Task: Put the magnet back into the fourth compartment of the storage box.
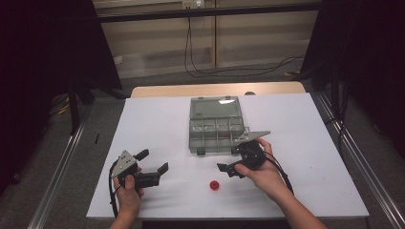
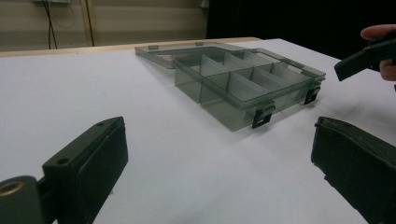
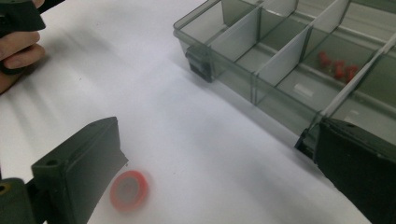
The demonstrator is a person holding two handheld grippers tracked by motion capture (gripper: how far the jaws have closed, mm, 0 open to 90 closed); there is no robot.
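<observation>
Black jaws of the right gripper [image 3: 205,172] stand spread and empty, the small red plastic ring [image 3: 129,189] flat on the white table [image 1: 157,124] between them, toward one jaw. Left gripper [image 1: 155,162] waits farther off, spread too, beside the grey compartment box [image 1: 217,129].

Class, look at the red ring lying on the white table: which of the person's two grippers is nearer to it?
Right. The right gripper hangs open just above and beside the red ring; the left gripper, also open, is farther off to the ring's left.
</observation>
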